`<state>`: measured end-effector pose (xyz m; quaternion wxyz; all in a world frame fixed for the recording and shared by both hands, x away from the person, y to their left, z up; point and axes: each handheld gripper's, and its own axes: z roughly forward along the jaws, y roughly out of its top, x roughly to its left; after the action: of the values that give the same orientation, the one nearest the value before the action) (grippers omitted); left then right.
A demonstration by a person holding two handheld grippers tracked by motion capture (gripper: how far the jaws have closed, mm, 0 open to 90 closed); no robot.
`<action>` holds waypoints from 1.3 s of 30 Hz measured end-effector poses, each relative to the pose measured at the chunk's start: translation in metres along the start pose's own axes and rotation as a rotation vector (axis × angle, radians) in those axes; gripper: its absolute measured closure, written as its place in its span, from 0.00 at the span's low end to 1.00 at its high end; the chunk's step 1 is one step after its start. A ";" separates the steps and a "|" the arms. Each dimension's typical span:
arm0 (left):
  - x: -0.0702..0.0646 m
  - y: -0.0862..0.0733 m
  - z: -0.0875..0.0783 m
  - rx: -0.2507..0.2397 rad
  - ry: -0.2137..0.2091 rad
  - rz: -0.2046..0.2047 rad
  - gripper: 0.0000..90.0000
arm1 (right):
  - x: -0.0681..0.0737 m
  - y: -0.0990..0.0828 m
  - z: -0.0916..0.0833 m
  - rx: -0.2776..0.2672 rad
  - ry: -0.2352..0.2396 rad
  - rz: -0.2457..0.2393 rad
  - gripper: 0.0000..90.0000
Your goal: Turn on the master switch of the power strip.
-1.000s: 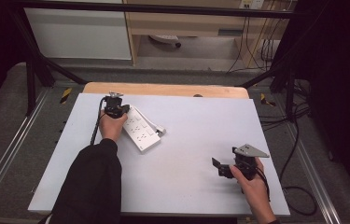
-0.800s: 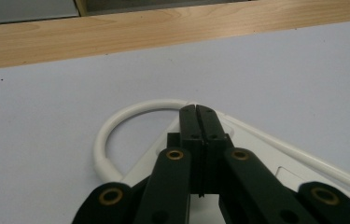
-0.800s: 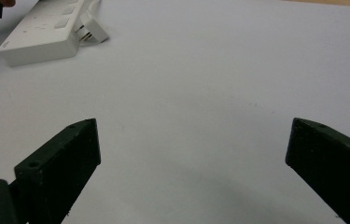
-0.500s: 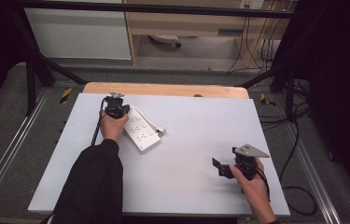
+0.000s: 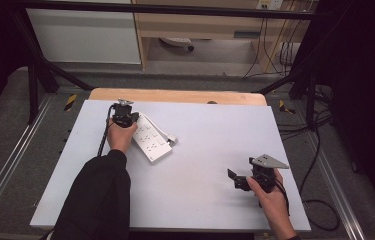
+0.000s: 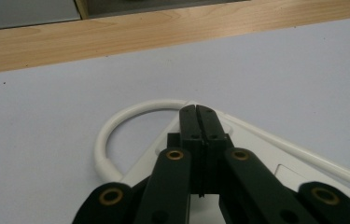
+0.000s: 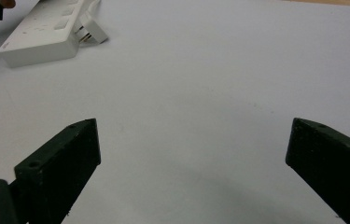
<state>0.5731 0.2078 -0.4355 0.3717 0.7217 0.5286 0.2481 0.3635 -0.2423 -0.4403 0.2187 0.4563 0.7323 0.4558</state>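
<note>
A white power strip lies at an angle on the left of the white table. Its plug rests beside it, and its white cord curls in a loop at the far end. My left gripper sits over that far end. Its jaws are shut tight together with nothing between them, tips on the strip's end by the cord. My right gripper hovers low at the near right, open and empty. Ahead of it, far off, lie the strip and plug.
A wooden strip runs along the table's far edge. Black frame bars and cables stand around the table, with a cabinet behind. Bare white tabletop spreads between the two grippers.
</note>
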 end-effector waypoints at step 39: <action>0.001 -0.001 -0.006 -0.065 -0.021 -0.025 1.00 | -0.001 0.001 -0.001 -0.004 0.000 0.003 0.04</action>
<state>0.5682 0.2102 -0.4328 0.4036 0.7051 0.5253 0.2529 0.3636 -0.2439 -0.4394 0.2190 0.4571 0.7306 0.4576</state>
